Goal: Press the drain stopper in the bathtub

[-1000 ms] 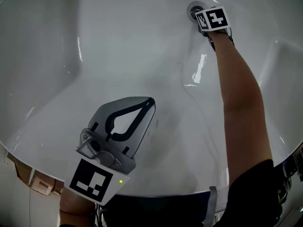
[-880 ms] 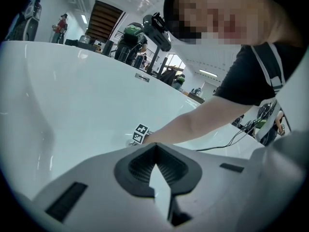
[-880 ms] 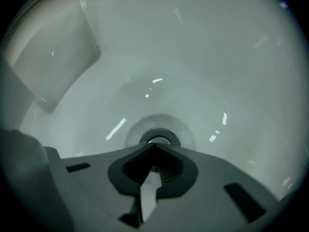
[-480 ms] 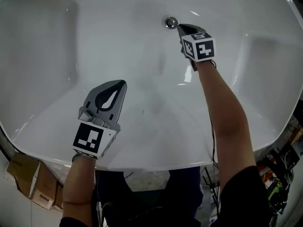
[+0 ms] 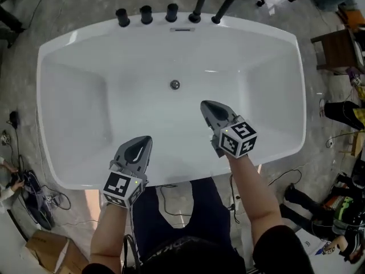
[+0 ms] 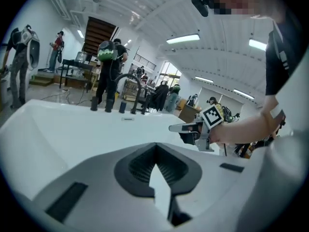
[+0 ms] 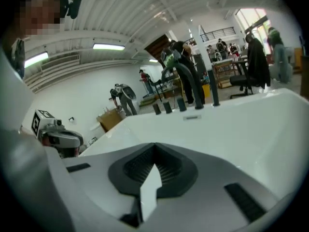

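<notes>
The round chrome drain stopper (image 5: pixel 175 84) sits in the middle of the white bathtub (image 5: pixel 74 101) floor. My right gripper (image 5: pixel 203 104) hovers above the tub, short of the stopper and to its right, jaws shut with nothing between them. Over the near rim, my left gripper (image 5: pixel 146 139) is also shut and empty. In the left gripper view the shut tips (image 6: pixel 155 145) point across the tub, and the right gripper (image 6: pixel 193 128) shows beyond them. The right gripper view shows its own shut tips (image 7: pixel 154 145) and the left gripper (image 7: pixel 58 138) at the left. The stopper is hidden in both gripper views.
Black tap handles (image 5: pixel 146 15) and a spout (image 5: pixel 199 4) stand along the far rim, above an overflow slot (image 5: pixel 182 29). A cardboard box (image 5: pixel 45 250) and cables lie on the floor at left. A wooden table (image 5: pixel 339 47) stands at right. People stand beyond the tub (image 6: pixel 106 66).
The head view has pulled far back and up, so the whole tub now shows. My right gripper has drawn away from the drain stopper toward the near rim; the left gripper has pulled back too.
</notes>
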Tool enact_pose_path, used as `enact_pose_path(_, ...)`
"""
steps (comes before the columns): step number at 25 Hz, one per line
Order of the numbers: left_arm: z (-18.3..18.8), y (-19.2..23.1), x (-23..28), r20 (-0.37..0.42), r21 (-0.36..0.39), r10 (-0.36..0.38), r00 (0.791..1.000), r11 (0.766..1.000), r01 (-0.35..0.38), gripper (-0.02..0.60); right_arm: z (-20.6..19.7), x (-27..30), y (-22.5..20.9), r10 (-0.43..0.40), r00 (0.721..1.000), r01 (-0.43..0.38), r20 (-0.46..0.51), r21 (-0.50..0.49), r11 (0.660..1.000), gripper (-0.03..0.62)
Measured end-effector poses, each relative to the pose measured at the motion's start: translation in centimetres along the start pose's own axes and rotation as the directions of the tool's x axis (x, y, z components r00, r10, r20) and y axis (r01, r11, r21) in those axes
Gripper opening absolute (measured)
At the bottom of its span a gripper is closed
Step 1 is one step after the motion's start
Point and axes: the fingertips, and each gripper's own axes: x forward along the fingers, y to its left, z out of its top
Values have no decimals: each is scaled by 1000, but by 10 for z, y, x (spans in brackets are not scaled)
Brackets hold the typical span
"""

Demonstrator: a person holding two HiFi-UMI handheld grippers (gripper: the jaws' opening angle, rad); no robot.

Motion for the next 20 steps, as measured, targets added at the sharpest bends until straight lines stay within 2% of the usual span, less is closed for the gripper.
enact_pose_path(4,55,-49,-4,41,69,-48,998,997,45,8,64,-66,20,16,989,-14,146,-17,1000,11)
enact_pose_path(12,132,-97,-38,90,120,-99,991,989,88,8,144,-148,94,85,949,-69,302,-63,996,11)
enact_pose_path(20,174,-132,-65,141,194,-152,978,973,124,8,180,-195,165,189,904,-152,384,-126,980,11)
